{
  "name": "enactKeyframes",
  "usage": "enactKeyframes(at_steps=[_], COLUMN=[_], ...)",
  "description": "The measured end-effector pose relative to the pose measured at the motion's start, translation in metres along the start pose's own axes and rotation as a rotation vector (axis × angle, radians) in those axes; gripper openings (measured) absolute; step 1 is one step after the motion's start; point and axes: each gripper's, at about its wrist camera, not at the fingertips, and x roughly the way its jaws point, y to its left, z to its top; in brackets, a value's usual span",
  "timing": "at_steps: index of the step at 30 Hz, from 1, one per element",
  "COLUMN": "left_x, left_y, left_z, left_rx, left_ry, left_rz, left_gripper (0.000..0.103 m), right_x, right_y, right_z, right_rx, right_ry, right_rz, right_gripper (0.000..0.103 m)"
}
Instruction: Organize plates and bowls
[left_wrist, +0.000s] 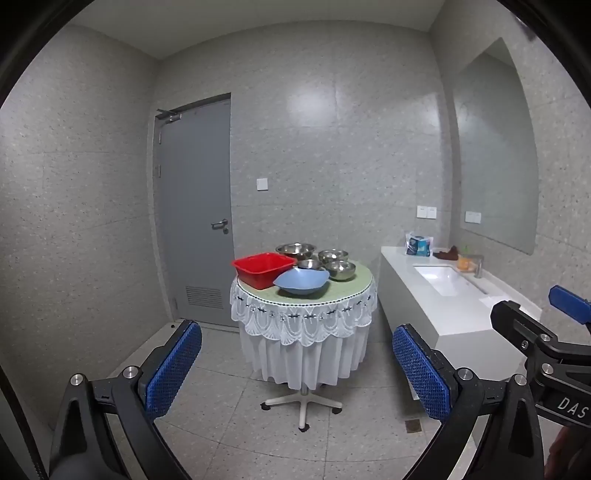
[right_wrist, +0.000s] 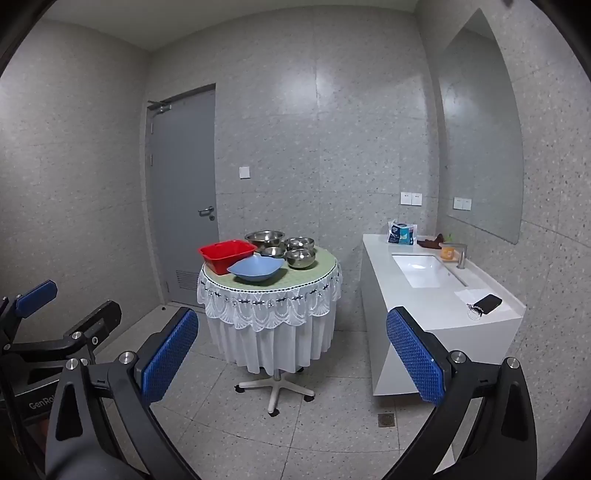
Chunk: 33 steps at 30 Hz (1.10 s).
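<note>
In both views the lower corners of the frame are filled by the black arms of the grippers, so the floor near the camera is mostly covered. The left gripper (left_wrist: 297, 363) has its blue pads wide apart and holds nothing; the right gripper (right_wrist: 291, 352) is the same, spread open and empty. In the left wrist view the right gripper is cut off at the right edge, and in the right wrist view only a part of the left gripper shows at the left edge. The round table (right_wrist: 317, 267) stands in the middle of the frame, well apart from both grippers, with a white lace cloth (right_wrist: 266, 317) that hides its top part, so only the wheeled foot is seen. On it, a red tub (right_wrist: 226, 255) is at the left, a pale blue bowl (right_wrist: 256, 268) with a wavy rim is in front and just beside the tub, and four steel bowls (right_wrist: 301, 257) are grouped behind and to the right; whether they touch each other is hard to tell. At the right of the frame is a white counter with a sink (right_wrist: 424, 271); the small things near the tap are too blurred to name.
</note>
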Motion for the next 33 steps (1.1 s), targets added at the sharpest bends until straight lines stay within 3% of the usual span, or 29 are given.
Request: enactKeyframes(at_steps=[33], left_x=[0.0], left_y=[-0.006], left_z=[0.001], left_rx=[0.001], left_ry=[-0.005], left_rz=[0.011], left_gripper=[0.102], right_x=[0.01], right_y=[0.008], right_z=[-0.001], right_rx=[0.014], right_ry=[0.012], right_rz=[0.003], right_gripper=[0.103])
